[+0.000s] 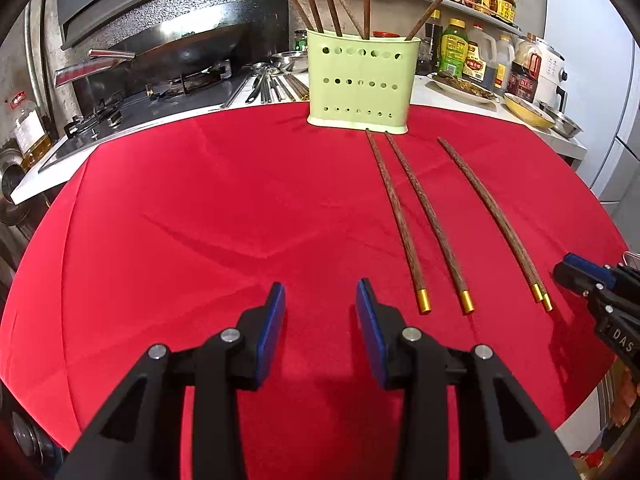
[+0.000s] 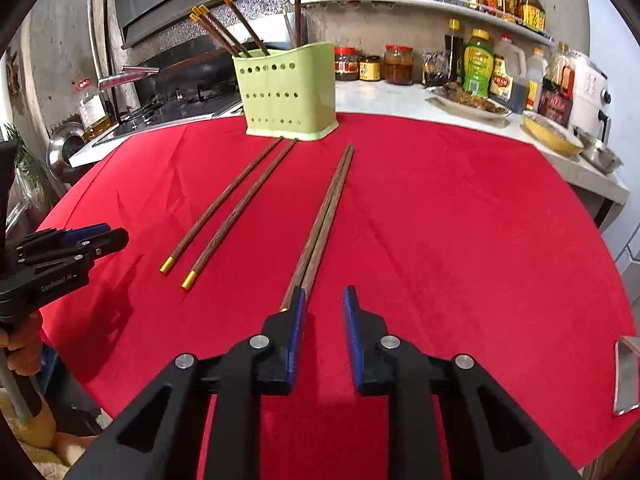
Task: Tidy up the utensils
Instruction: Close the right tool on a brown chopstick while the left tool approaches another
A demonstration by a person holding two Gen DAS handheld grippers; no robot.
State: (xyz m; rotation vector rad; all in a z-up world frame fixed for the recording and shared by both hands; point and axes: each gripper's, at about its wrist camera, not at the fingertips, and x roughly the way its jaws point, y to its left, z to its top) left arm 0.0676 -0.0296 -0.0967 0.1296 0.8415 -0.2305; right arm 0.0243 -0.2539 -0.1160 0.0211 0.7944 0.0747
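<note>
Red cloth (image 2: pixel 440 220) is spread under four loose chopsticks, lying at twelve to one o'clock of the left gripper (image 1: pixel 320 300), short of the green holder (image 1: pixel 360 80). The right gripper (image 2: pixel 324 300) is seen with jaws apart, nothing pinched; the pair (image 2: pixel 324 224) runs under its left finger. A closing there could miss or scatter both sticks. The left jaws are spread and empty. Only the left view shows the pair's gold ends.
</note>
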